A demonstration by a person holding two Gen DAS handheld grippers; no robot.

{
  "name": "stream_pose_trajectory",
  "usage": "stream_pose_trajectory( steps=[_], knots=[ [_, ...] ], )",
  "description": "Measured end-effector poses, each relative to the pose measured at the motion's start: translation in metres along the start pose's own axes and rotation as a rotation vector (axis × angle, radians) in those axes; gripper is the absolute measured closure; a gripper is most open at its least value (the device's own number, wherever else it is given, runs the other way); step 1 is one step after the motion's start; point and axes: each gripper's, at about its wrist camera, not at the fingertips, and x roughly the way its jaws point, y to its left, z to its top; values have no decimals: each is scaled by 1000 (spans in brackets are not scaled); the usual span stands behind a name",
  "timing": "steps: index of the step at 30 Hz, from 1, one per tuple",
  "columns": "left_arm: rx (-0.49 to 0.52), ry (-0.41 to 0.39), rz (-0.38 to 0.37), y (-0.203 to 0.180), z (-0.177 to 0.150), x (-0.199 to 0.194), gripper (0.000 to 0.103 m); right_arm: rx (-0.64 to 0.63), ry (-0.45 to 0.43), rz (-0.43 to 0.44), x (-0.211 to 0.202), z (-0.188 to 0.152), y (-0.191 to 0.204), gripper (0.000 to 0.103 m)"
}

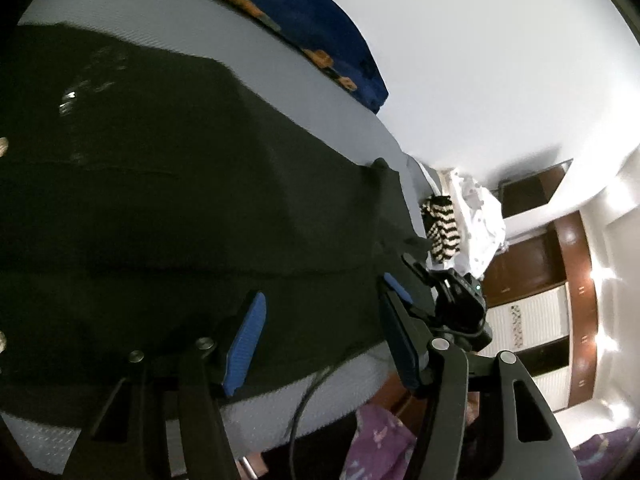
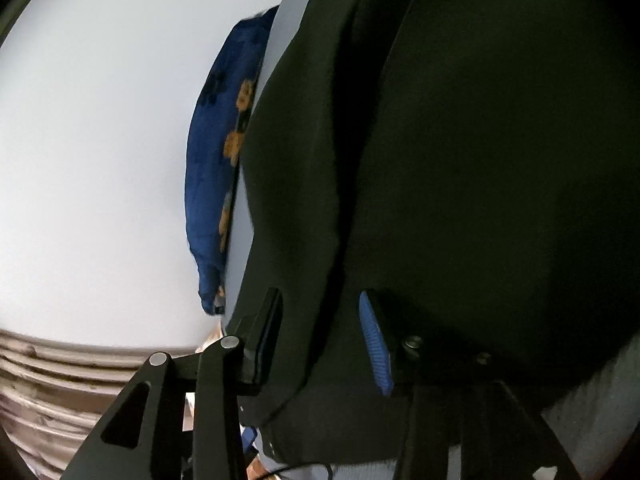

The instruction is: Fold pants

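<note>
Black pants lie spread across a pale grey bed. My left gripper is open just above the pants near their edge, its blue-padded fingers wide apart with nothing between them. In the right wrist view the pants fill most of the frame, with a fold ridge running up the middle. My right gripper is open, its jaws standing on either side of that fabric ridge. The right gripper's body also shows in the left wrist view, at the pants' far end.
A blue blanket with orange prints lies along the bed's far side by a white wall; it also shows in the right wrist view. A striped garment and white cloth sit past the bed end. Dark wooden wardrobes stand beyond.
</note>
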Motion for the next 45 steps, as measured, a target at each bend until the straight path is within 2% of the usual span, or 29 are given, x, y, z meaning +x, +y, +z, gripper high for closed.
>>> stream_pose_trajectory(
  steps=[2, 7, 11, 12, 13, 15, 17, 20, 25, 28, 30, 33, 38, 41, 43, 45],
  knots=[
    [22, 5, 4, -8, 2, 7, 43, 1, -2, 5, 3, 12, 0, 64],
    [76, 77, -4, -32, -1, 34, 43, -32, -15, -6, 14, 37, 8, 62],
    [76, 108, -30, -44, -8, 52, 43, -48, -27, 25, 15, 57, 9, 59],
    [71, 111, -45, -47, -10, 57, 43, -65, -19, 25, 16, 59, 11, 69],
    [70, 108, -53, -48, -14, 60, 43, -99, -7, 7, 18, 61, 14, 95],
    [64, 120, -69, -52, -20, 71, 43, -114, 13, -4, 21, 62, 18, 96],
    [62, 130, -89, -58, -25, 84, 43, -106, 14, 25, 14, 63, 19, 97],
    [30, 102, -133, -63, -30, 98, 43, -68, 19, 84, -2, 64, 20, 97],
    [-102, 13, -213, -57, -27, 109, 43, -72, 34, 124, -18, 62, 34, 97],
    [-163, -9, -194, -50, -23, 116, 43, -77, 40, 129, -22, 57, 37, 97],
    [-244, -10, -204, -40, -21, 123, 43, -53, 48, 147, -24, 54, 35, 97],
    [-313, -65, -212, -30, -17, 127, 43, -42, 48, 151, -27, 51, 33, 97],
    [-360, -117, -224, -22, -5, 132, 34, -11, 51, 143, -36, 41, 23, 97],
    [-326, -163, -204, -20, 0, 132, 35, -3, 46, 142, -40, 36, 19, 97],
    [-292, -161, -175, -22, 4, 134, 41, 6, 43, 135, -40, 34, 16, 97],
    [-222, -130, -130, -31, 7, 134, 80, 14, 44, 127, -38, 35, 13, 97]
  ],
)
